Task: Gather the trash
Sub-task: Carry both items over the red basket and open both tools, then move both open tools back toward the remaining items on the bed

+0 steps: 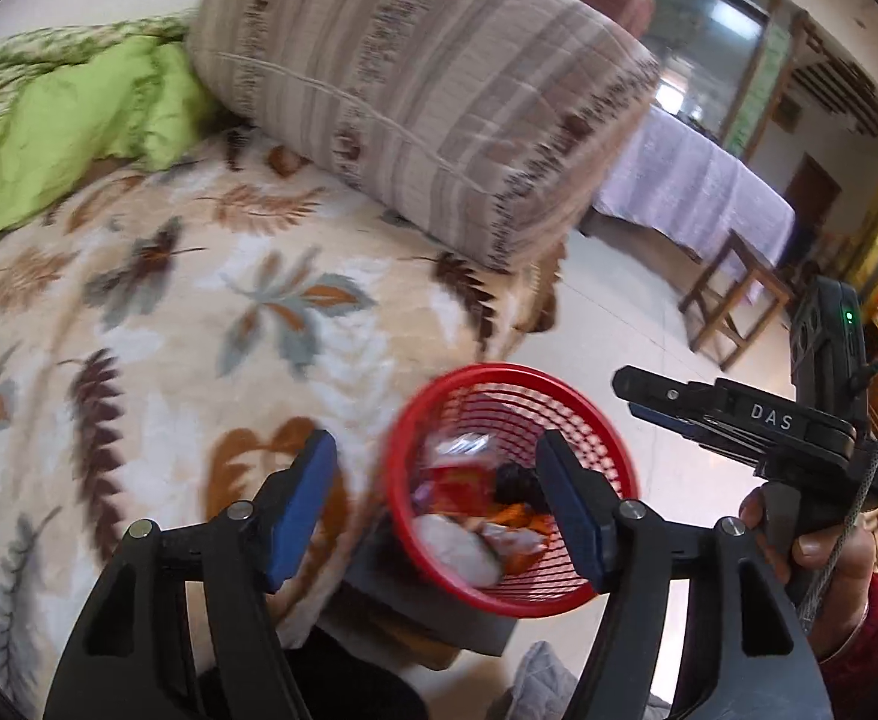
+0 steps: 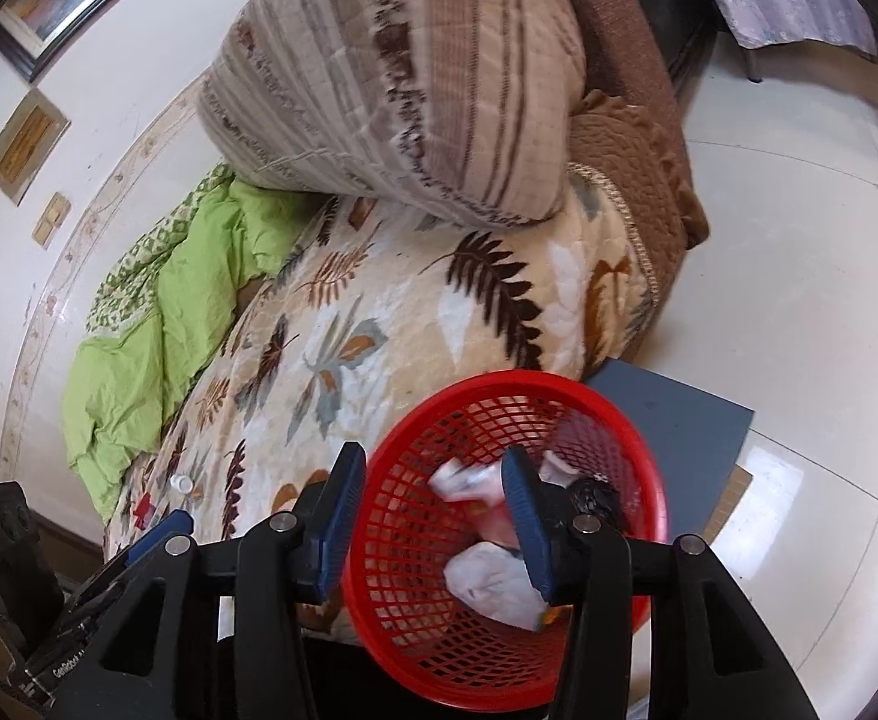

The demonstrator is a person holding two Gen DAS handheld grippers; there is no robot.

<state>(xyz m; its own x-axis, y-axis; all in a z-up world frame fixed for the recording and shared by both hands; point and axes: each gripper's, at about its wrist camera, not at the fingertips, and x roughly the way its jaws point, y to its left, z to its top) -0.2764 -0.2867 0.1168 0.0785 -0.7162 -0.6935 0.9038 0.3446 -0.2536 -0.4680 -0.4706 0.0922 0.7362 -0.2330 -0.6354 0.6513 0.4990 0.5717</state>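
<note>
Both wrist cams look down, close over shared red basket (image 1: 514,594) (image 2: 414,618), bed (image 1: 156,300) (image 2: 378,324).

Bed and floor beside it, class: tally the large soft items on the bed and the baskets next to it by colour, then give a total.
Red: 1, mesh basket
Green: 1, crumpled sheet
Striped beige-brown: 1, folded quilt
Cream with a leaf print: 1, blanket
Total: 4

Red plastic mesh basket (image 2: 414,540); plush blanket (image 2: 378,324); glossy floor (image 2: 799,276).
</note>
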